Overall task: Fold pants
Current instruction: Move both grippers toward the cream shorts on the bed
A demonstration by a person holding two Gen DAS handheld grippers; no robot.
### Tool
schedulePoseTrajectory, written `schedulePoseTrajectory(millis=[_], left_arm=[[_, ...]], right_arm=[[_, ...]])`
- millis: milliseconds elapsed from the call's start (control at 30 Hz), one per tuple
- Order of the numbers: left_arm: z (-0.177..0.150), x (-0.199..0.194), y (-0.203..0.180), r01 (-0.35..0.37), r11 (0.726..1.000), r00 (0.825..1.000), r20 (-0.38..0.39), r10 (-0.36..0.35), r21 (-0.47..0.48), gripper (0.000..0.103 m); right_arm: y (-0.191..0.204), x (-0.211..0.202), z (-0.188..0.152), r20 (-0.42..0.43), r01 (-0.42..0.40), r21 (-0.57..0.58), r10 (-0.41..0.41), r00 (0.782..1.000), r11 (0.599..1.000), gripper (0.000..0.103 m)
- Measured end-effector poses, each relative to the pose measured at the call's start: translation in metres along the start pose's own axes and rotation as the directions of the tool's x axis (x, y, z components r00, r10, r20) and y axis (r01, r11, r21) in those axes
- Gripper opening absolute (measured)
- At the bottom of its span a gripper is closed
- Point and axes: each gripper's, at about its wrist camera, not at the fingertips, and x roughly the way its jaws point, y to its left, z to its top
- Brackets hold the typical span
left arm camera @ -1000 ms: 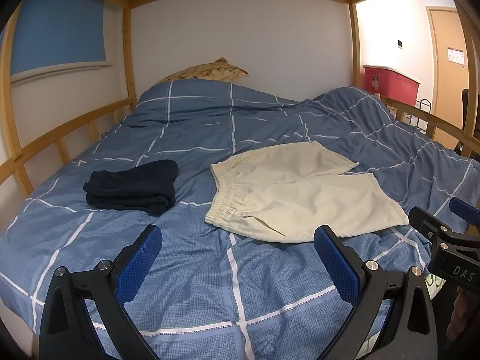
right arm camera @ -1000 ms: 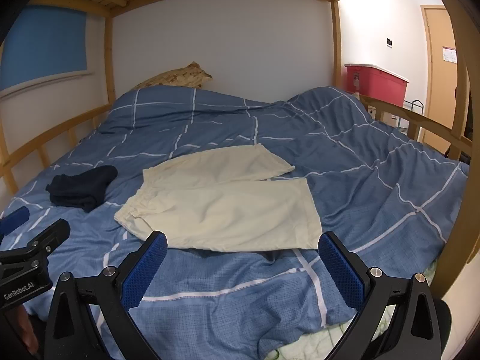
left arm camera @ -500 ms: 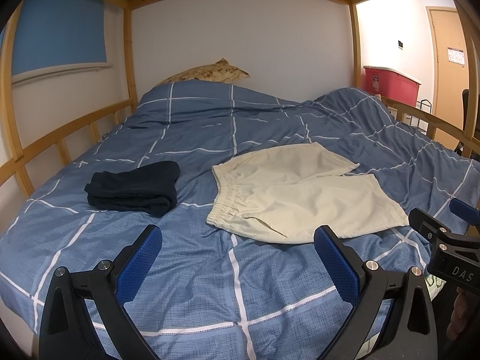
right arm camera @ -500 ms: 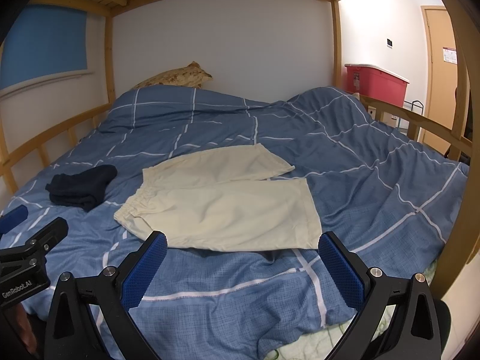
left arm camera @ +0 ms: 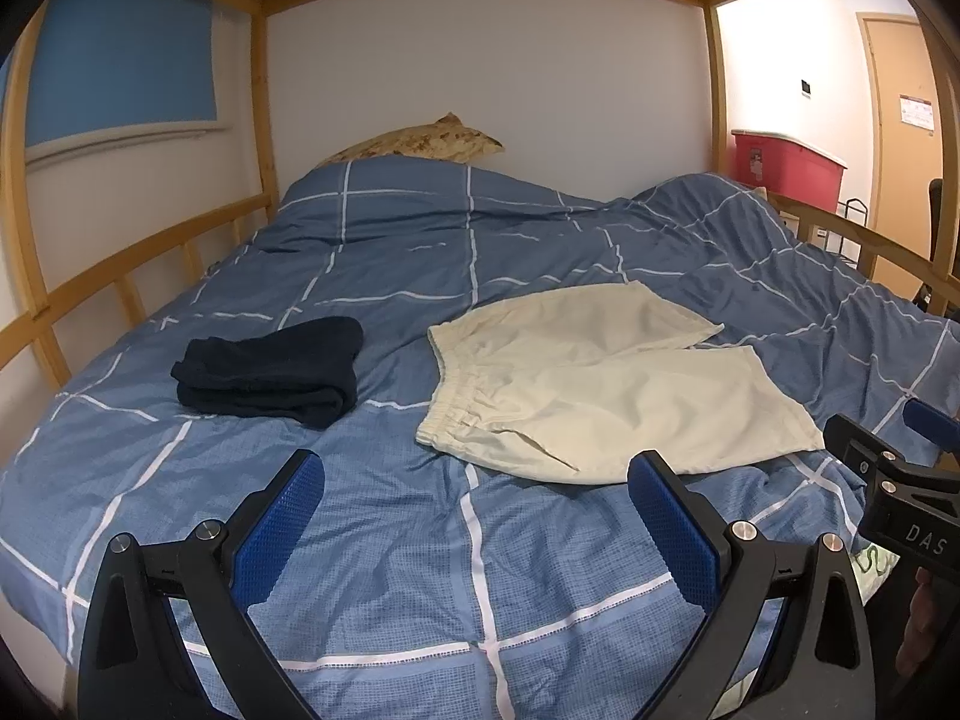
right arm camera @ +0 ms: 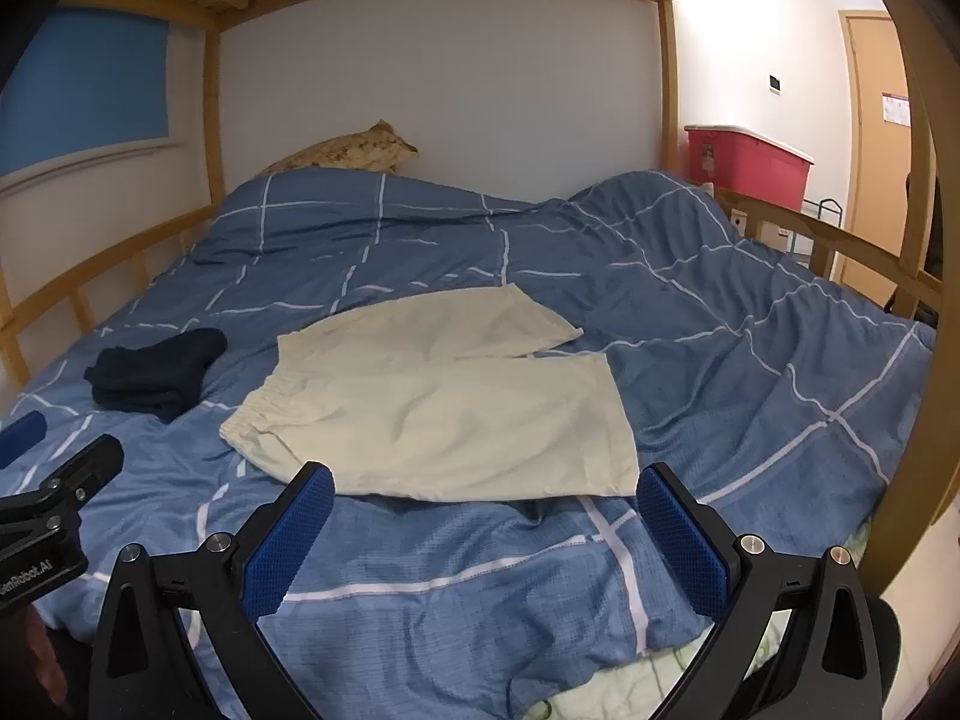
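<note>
Folded dark garment [left arm camera: 273, 369] on blue checked duvet [left arm camera: 420, 252]; pillow [left arm camera: 420, 141], red bin [left arm camera: 786, 165] behind

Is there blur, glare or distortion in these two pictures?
Left wrist view: sharp, evenly lit; fisheye bends the wooden bed rail; corners are dark. Right wrist view: same bending; the doorway side is brighter; the cream shorts show no glare.

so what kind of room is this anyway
Most likely a bedroom, on the lower level of a wooden bunk bed: a blue checked duvet covers the mattress, a pillow lies at the head, and slats run overhead.
</note>
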Motion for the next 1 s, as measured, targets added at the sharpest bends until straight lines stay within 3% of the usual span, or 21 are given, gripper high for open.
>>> schedulePoseTrajectory(millis=[333,667,1000], left_arm=[[-0.004,0.011,-0.003,-0.015,1.000,1.000,-0.020,0.015,0.008,0.103],[-0.008,0.038,0.004,-0.057,0.995,0.997,-0.057,0.053,-0.079,0.103],[0.003,0.084,0.001,-0.082,0.997,0.994,-0.074,0.082,-0.008,0.098]], right_arm=[[-0.007,0.012,-0.002,-0.024,0.005,0.038,-0.004,1.000,0.999,0.102],[-0.017,0.034,-0.011,-0.066,0.027,0.092,-0.021,0.998,0.995,0.102],[-0.032,0.071,-0.011,-0.070,0.069,0.181,-0.057,0.996,0.981,0.102]])
